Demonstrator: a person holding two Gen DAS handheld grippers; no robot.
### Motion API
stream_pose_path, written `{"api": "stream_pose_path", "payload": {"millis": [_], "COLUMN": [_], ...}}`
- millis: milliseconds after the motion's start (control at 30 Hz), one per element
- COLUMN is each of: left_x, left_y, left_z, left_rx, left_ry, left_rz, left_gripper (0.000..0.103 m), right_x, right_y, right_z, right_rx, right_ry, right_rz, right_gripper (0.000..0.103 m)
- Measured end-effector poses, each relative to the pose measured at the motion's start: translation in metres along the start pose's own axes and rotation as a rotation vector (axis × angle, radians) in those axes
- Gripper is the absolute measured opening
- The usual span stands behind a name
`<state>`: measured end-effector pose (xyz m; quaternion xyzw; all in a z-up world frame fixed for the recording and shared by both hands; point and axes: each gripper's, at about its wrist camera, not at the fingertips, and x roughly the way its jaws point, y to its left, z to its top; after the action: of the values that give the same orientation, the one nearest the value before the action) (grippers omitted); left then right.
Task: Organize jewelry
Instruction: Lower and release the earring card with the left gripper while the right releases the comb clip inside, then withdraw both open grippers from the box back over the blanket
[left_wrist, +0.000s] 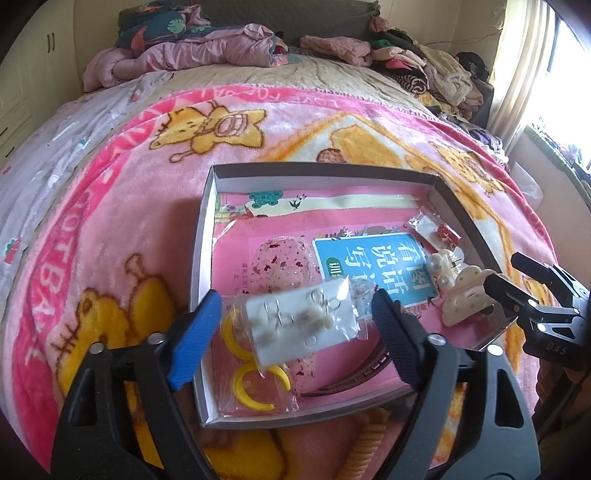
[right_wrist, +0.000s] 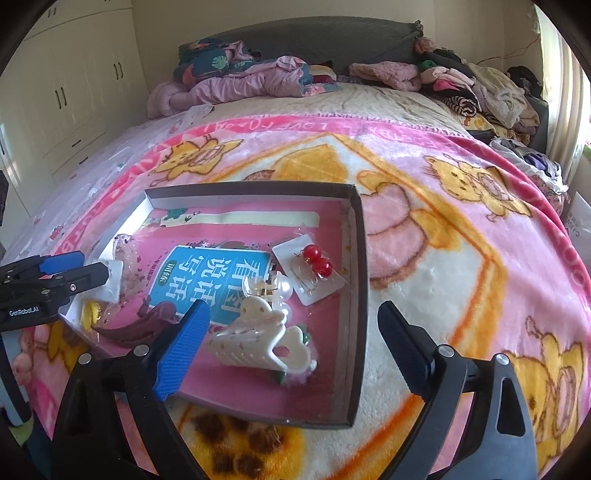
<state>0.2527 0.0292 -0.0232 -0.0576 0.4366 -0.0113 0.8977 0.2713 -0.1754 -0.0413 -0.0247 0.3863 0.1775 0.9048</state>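
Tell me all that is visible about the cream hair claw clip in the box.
The cream hair claw clip looks like glossy plastic, with small dots on its rounded wings and a row of long teeth. It lies on its side on the pink book cover inside the shallow box, near the front right corner. A pearl clip touches it behind, and it partly covers a flower piece with green leaves. The open right gripper frames it without touching.

I see the white earring card (left_wrist: 303, 325) all blurry, so I can't tell its little shapes. The brown hair clip (left_wrist: 354, 376) hides partly behind my left tool (left_wrist: 295, 332). The spiral cord (left_wrist: 365, 446) runs off the bottom edge.
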Motion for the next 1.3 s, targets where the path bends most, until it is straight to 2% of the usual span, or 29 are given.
{"api": "stream_pose_path", "payload": {"millis": [200,267,867,1300], "left_x": [-0.015,-0.02,-0.067,-0.088], "left_y": [-0.004,-0.004,-0.011,-0.009], "left_z": [0.0,-0.001,-0.015,-0.033], "left_rx": [0.007,0.006,0.023,0.027], "left_ry": [-0.025,-0.037,-0.111,-0.135], "left_rz": [0.0,0.007,0.007,0.014], "left_gripper": [0.084,0.091,0.091,0.091], "right_x": [-0.015,-0.019,-0.063,-0.082], "right_y": [-0.001,-0.001,0.013,0.029], "right_z": [-0.002,-0.003,-0.01,-0.02], "right_rx": [0.005,0.007,-0.012,-0.042], "right_ry": [-0.024,-0.028,-0.087,-0.096], "right_rz": [-0.008,-0.008,0.001,0.015], "right_gripper": [0.094,0.094,0.094,0.094]}}
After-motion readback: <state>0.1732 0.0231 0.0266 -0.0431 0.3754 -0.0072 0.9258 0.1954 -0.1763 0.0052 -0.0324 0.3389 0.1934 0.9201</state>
